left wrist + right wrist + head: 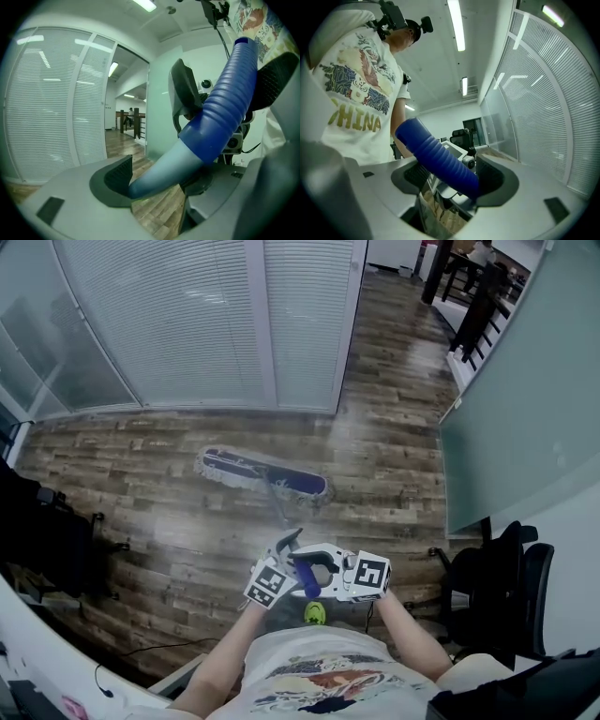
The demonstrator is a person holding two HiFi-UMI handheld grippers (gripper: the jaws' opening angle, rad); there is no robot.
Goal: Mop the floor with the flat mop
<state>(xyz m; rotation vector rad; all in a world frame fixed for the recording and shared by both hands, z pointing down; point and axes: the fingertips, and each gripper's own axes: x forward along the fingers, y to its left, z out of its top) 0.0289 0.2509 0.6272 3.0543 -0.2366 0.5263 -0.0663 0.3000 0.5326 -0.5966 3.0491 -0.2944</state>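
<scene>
On the wooden floor (159, 521), near its far edge below the blind-covered glass wall (187, 324), the flat mop rests with its mop head (264, 472) lying flat on the boards and angled slightly to the wall. The handle (278, 501) rises from the head towards the person and ends in a blue ribbed grip (307, 581), held in front of the torso. Both grippers hold this top section side by side. This grouping appears intended to give two-point control, so that the long handle can be pushed and steered without twisting. The left gripper (164, 180) is clamped at the point where the ribbed grip meets the pale shaft. The shaft crosses the gap at a slant, and its lower part bears against the dark left pad (119, 174). The right gripper (452, 180) is clamped higher up on the ribbed grip itself. The grip runs diagonally between the jaws and presses into the right pad (493, 180). Neither pair of fingers stands wider than the handle requires, and neither touches any other item. Office chairs (502, 582) stand at the right edge of the floor, beside a frosted partition (525, 409) and well apart from the mop head. The head is already seated flat, so the stroke appears to be under way or about to start.
</scene>
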